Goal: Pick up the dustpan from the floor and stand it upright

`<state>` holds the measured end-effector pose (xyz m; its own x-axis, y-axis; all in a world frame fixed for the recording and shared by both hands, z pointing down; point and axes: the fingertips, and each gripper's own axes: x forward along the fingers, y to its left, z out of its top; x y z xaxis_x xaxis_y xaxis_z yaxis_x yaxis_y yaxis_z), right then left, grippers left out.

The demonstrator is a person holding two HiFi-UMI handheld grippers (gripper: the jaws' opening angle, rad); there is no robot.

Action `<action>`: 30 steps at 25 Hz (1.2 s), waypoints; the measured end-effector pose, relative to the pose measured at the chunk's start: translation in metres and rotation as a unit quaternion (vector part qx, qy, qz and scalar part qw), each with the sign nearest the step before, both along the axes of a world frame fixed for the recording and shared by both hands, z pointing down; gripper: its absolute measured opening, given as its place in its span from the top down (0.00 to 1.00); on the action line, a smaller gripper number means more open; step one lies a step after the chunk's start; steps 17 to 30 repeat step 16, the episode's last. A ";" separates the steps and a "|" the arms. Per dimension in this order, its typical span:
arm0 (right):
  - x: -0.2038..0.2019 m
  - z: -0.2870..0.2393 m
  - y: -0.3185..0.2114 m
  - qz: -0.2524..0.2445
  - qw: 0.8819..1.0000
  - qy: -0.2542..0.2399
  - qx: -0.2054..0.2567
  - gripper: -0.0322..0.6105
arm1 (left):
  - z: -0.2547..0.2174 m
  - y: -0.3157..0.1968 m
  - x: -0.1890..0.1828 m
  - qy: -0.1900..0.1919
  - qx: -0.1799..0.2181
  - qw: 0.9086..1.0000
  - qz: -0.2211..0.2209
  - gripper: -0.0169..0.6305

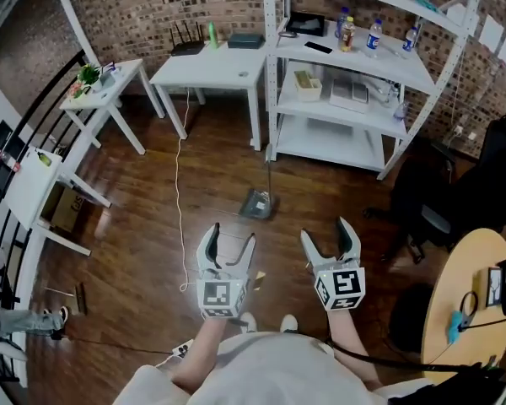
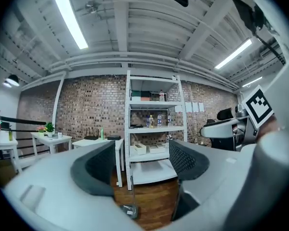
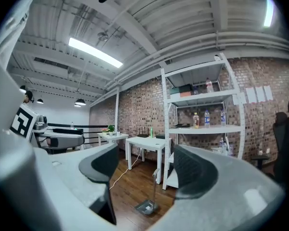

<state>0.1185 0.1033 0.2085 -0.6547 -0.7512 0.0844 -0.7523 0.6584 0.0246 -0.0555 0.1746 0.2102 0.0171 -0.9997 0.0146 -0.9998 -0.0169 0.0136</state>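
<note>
The grey dustpan (image 1: pixel 259 202) stands on the wooden floor with its thin handle rising straight up, just in front of the white shelf unit (image 1: pixel 354 74). My left gripper (image 1: pixel 232 236) and right gripper (image 1: pixel 326 230) are held side by side close to my body, well short of the dustpan. Both are open with nothing between their jaws. In the left gripper view the dustpan (image 2: pixel 129 210) shows low between the open jaws of that gripper (image 2: pixel 142 165). In the right gripper view the dustpan (image 3: pixel 147 207) likewise appears far off between the jaws of the right gripper (image 3: pixel 147 170).
A white desk (image 1: pixel 211 70) and a small side table (image 1: pixel 110 87) stand against the brick wall. A white cable (image 1: pixel 180 201) runs down across the floor left of the dustpan. A black office chair (image 1: pixel 455 201) and a round wooden table (image 1: pixel 472 285) are at the right.
</note>
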 end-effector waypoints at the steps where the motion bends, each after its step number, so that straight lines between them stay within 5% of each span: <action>1: -0.007 0.003 0.009 -0.007 1.000 0.004 -0.003 0.42 | 0.000 0.007 0.000 0.004 0.002 1.000 -0.002 0.42; 16: -0.065 -0.002 0.054 -0.017 1.000 0.023 0.012 0.43 | 0.001 0.050 -0.060 0.003 0.018 1.000 -0.025 0.44; 30: -0.065 -0.002 0.054 -0.017 1.000 0.023 0.012 0.43 | 0.001 0.050 -0.060 0.003 0.018 1.000 -0.025 0.44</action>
